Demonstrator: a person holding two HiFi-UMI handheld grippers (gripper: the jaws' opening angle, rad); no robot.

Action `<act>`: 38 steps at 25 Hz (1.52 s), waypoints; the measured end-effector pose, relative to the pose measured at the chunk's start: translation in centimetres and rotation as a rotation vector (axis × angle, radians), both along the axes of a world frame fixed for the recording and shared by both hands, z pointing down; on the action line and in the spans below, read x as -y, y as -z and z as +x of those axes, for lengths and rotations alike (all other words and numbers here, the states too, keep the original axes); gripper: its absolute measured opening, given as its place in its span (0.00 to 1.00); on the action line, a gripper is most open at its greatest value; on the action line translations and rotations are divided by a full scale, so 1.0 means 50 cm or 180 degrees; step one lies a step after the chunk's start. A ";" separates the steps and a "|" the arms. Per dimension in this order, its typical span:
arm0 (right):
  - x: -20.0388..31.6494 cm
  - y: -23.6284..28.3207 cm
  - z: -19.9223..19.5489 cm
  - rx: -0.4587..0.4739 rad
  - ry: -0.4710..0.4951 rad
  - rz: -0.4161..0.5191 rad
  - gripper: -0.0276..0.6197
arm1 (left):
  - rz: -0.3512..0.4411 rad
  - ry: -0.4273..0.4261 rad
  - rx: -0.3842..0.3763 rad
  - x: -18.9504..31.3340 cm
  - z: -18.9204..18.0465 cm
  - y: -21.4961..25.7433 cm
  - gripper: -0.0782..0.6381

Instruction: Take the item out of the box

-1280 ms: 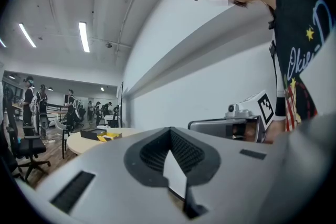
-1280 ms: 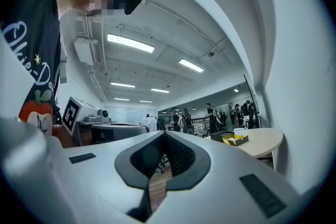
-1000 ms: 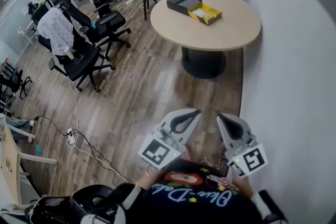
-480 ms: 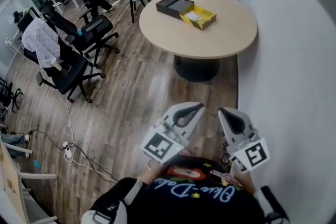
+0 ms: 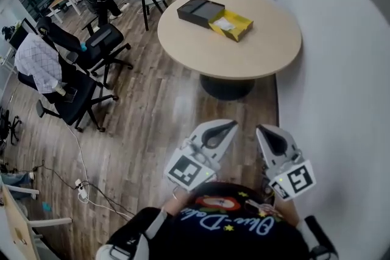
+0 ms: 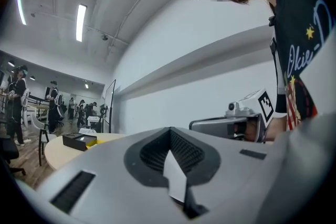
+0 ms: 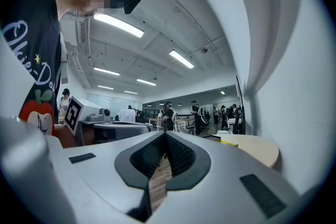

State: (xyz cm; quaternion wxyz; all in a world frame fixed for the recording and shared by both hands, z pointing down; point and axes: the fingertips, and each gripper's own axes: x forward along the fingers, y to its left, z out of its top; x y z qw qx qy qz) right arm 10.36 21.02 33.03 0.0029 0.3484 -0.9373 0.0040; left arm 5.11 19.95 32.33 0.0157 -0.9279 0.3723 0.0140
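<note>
The yellow box [image 5: 232, 25] lies open on the far part of the round tabletop [image 5: 256, 55], touching a black box [image 5: 200, 11]. A pale item [image 5: 223, 23], too small to make out, rests inside it. All of this is well apart from the person. The left claw [image 5: 234, 123] and right claw [image 5: 259, 129] hang near the chest, each with its jaws pressed together and nothing between them. The likeliest slip is reaching the box with the jaws shut, which would shove the light tray across the smooth top instead of entering it. The item looks flat and low, so a shallow pinch may slide off or drag the box up too. A careless approach could also nudge the black box.
</note>
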 end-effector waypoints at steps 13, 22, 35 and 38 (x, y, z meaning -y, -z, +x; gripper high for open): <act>0.089 -0.031 -0.108 -0.0058 -0.0080 -0.0052 0.04 | -0.0067 -0.0079 -0.0071 0.102 -0.105 -0.033 0.10; 0.145 -0.039 -0.112 -0.0061 -0.0073 -0.0120 0.04 | -0.0079 -0.0069 -0.0136 0.134 -0.109 -0.028 0.10; 0.333 -0.031 -0.150 0.0084 0.0353 -0.0117 0.04 | -0.0133 0.0384 0.0060 0.307 -0.154 -0.022 0.10; 0.379 -0.023 -0.144 0.0160 0.0394 -0.0105 0.04 | -0.0132 0.0433 0.0114 0.349 -0.147 -0.018 0.10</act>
